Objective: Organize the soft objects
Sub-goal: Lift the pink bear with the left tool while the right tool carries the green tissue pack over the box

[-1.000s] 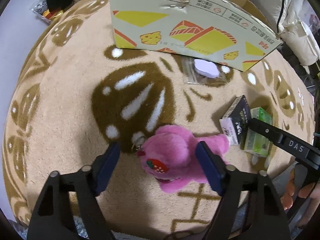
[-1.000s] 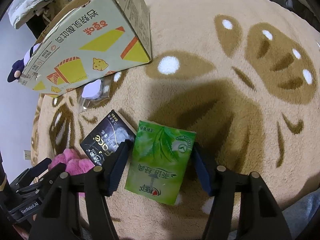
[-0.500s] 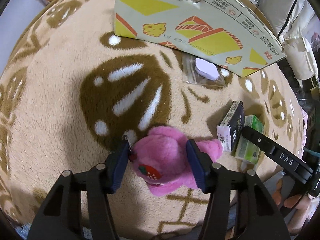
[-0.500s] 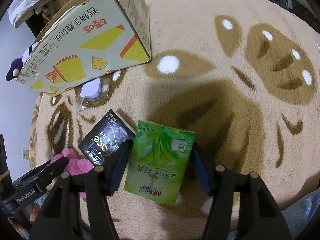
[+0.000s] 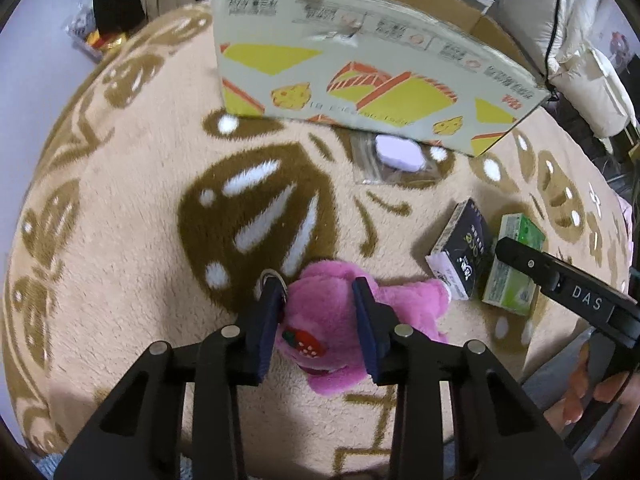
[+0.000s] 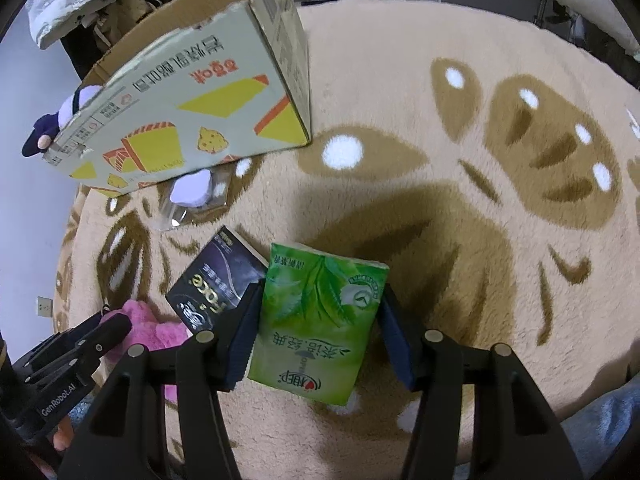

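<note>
The left gripper (image 5: 320, 312) pinches the pink plush toy (image 5: 336, 336) on both sides, squeezing its soft body where it lies on the tan patterned rug (image 5: 132, 216). The right gripper (image 6: 318, 330) straddles the green tissue pack (image 6: 320, 320), pads at its edges, though I cannot tell if they press. A black pack (image 6: 216, 280) lies just beside it, the cardboard box (image 6: 188, 108) beyond.

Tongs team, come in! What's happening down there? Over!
Left tongs shut on pink plush. Right tongs straddle green tissue pack, right pad not touching. Black pack crowds the left pad. Box beyond.
</note>
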`<control>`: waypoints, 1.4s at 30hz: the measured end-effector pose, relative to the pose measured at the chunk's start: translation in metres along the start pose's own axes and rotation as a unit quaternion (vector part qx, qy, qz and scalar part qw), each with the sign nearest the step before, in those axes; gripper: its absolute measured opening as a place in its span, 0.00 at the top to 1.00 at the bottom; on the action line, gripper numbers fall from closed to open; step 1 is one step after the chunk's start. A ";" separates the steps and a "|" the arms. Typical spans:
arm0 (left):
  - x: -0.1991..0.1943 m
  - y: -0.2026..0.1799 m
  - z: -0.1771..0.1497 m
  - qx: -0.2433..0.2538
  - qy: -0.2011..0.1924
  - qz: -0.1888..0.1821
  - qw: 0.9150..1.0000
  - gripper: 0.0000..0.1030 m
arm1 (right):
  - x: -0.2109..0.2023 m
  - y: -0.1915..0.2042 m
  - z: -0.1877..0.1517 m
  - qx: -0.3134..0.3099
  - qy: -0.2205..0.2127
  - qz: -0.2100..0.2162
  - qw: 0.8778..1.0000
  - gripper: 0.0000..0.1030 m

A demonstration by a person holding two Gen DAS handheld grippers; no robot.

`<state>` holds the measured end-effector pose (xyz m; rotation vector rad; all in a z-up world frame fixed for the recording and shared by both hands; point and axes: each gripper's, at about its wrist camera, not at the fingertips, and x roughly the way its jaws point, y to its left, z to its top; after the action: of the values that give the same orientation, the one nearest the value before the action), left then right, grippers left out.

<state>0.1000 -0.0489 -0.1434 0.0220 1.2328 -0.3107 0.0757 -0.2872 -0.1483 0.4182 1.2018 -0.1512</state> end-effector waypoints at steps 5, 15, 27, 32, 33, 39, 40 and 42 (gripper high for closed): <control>-0.019 -0.004 0.000 0.006 -0.052 0.022 0.998 0.67 | -0.016 0.000 0.001 -0.004 -0.031 0.010 0.999 0.42; -0.070 -0.001 0.000 -0.006 -0.197 0.078 0.977 0.67 | -0.064 0.002 0.004 -0.021 -0.149 0.034 0.988 0.42; -0.124 -0.007 -0.013 -0.003 -0.327 0.078 0.942 0.67 | -0.107 0.013 -0.001 -0.046 -0.268 0.069 0.960 0.42; -0.137 -0.007 -0.013 -0.004 -0.359 0.085 0.929 0.67 | -0.124 0.020 -0.003 -0.068 -0.301 0.073 0.948 0.42; -0.140 -0.007 -0.013 -0.003 -0.366 0.088 0.926 0.67 | -0.127 0.021 -0.003 -0.072 -0.307 0.071 0.946 0.42; -0.146 -0.016 -0.003 0.015 -0.390 0.103 0.915 0.67 | -0.140 0.029 0.000 -0.085 -0.334 0.073 0.936 0.42; -0.147 -0.018 0.000 0.017 -0.393 0.104 0.913 0.67 | -0.141 0.030 0.002 -0.085 -0.337 0.076 0.935 0.42; -0.149 -0.019 0.003 0.017 -0.399 0.104 0.911 0.66 | -0.145 0.032 0.005 -0.089 -0.344 0.077 0.932 0.42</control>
<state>0.0545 -0.0345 -0.0006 0.0506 0.4037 -0.1254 0.0382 -0.2747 -0.0053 0.2620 0.4817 -0.0437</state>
